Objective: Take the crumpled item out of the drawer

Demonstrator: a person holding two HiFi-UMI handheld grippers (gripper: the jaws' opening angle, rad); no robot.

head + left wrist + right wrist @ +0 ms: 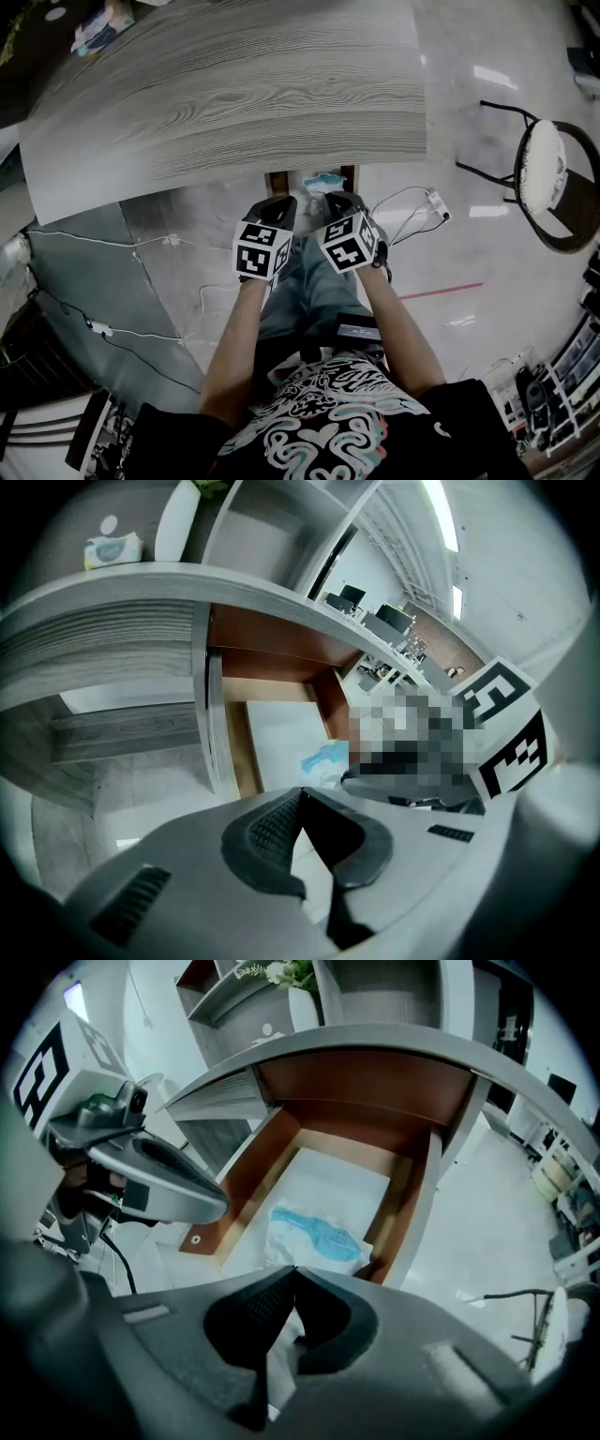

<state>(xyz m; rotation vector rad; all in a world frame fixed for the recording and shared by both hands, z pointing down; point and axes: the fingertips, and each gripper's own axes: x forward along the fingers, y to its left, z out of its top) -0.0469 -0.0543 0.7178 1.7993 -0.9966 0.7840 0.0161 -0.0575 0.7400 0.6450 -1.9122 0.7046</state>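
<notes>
The drawer [275, 182] stands pulled out from under the grey wood table top [225, 94]. In it lies the crumpled item [324, 181], a white and blue wad, near the front on the white lining. In the right gripper view the crumpled item [315, 1237] sits just beyond my right gripper [293, 1271], whose jaws meet with nothing between them. My left gripper [300, 791] is also shut and empty, a little short of the crumpled item [324, 758]. Seen from the head, the left gripper [280, 202] and right gripper [337, 200] hover side by side at the drawer's front.
A round-seat chair [551, 184] stands on the floor to the right. White cables [411, 212] and a power strip [99, 329] lie on the floor around the person's legs. Brown drawer walls [251, 1174] flank the item. Shelves [112, 547] rise behind the table.
</notes>
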